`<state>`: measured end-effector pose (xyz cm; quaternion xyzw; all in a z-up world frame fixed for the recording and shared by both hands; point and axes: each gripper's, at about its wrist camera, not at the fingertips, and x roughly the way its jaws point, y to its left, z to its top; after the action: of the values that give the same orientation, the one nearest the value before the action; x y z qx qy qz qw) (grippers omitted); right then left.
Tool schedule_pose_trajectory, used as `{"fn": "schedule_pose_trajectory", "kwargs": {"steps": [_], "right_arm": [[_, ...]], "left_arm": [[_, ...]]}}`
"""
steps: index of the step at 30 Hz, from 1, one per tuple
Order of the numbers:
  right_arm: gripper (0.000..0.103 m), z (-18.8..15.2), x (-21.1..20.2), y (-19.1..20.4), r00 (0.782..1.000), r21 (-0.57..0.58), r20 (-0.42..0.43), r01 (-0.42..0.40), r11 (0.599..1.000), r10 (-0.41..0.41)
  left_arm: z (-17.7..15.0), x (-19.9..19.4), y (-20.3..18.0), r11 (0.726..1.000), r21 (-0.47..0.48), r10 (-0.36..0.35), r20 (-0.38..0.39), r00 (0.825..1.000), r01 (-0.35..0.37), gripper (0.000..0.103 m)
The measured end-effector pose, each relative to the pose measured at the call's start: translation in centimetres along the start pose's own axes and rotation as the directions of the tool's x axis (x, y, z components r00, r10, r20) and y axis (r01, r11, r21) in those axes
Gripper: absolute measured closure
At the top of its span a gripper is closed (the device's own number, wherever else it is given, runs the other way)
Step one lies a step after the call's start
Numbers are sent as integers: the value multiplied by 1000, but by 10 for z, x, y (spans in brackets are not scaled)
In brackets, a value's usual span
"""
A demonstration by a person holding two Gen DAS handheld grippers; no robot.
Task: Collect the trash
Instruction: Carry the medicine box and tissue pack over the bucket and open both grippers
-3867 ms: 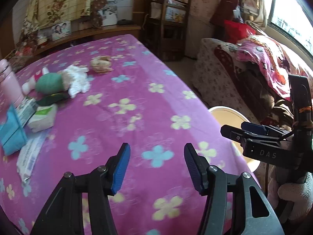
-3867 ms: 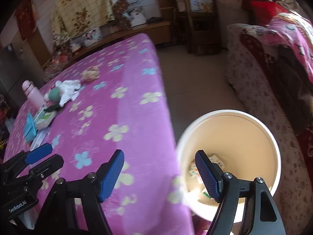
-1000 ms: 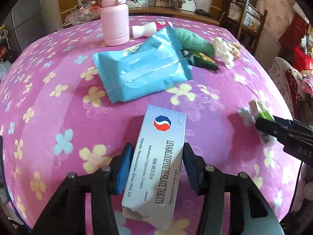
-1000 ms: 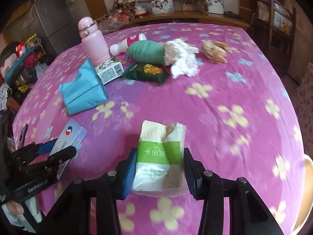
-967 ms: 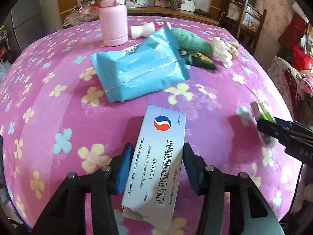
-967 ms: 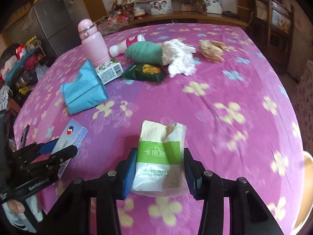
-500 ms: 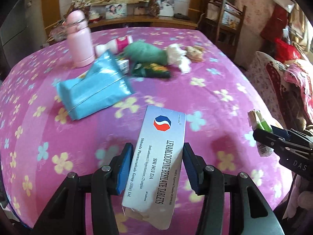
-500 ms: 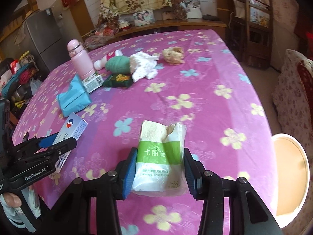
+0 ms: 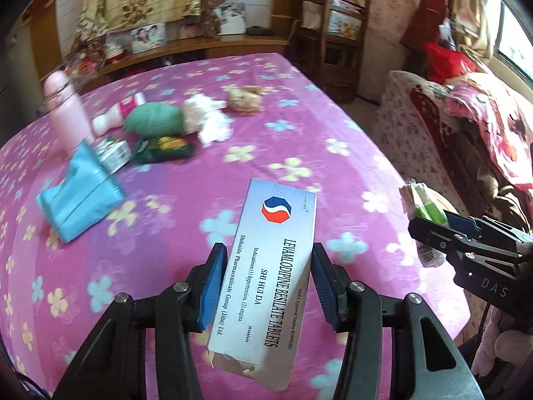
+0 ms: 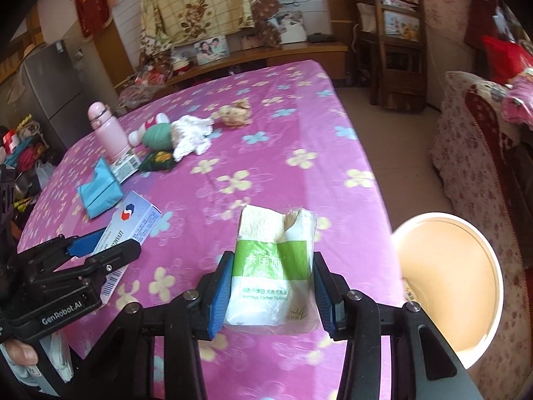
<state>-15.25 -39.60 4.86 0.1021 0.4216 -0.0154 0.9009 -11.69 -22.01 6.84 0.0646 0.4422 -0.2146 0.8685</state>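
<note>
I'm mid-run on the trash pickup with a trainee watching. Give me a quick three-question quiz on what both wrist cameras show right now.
1. True or false: the left hand-held gripper is shut on the tablet box.
2. What does the right hand-held gripper hold?
3. In the right wrist view, the trash bin is: A) on the table, B) on the floor beside it, at the right.

Key: 1 true. 2 the tissue pack. 3 B.

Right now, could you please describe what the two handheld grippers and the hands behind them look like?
Both grippers, left and right, are black linkages with silver pivot screws and blue finger pads. White "GenRobot.AI" marks the left body, "DAS" the right. A white knit glove covers the right hand.
</note>
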Motion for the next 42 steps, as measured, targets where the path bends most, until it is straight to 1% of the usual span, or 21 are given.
{"fn": "schedule_pose_trajectory", "kwargs": {"steps": [10, 20, 23, 26, 29, 35, 42], "right_arm": [[55, -7, -20, -53, 998, 65, 15, 66, 996, -68], [55, -9, -28, -104, 992, 144, 15, 119, 982, -122], [55, -9, -32, -120, 988, 166, 20, 148, 975, -154], [55, -10, -34, -134, 986, 198, 24, 155, 968, -163], [55, -13, -34, -143, 981, 205, 24, 182, 962, -191], [55, -18, -30, -155, 982, 226, 12, 182, 957, -190], [55, -22, -32, -165, 978, 238, 15, 199, 951, -209]], "left_arm": [[10, 8, -65, 995, 77, -69, -6, 998, 69, 50], [18, 19, -122, 980, 142, -137, -31, 990, 140, 50], [19, 24, -134, 976, 144, -161, -45, 986, 166, 50], [20, 28, -147, 971, 154, -177, -53, 983, 183, 50], [22, 30, -158, 966, 167, -192, -59, 980, 200, 50], [24, 36, -177, 959, 189, -204, -67, 977, 213, 50], [25, 46, -186, 957, 192, -204, -82, 976, 216, 50]]}}
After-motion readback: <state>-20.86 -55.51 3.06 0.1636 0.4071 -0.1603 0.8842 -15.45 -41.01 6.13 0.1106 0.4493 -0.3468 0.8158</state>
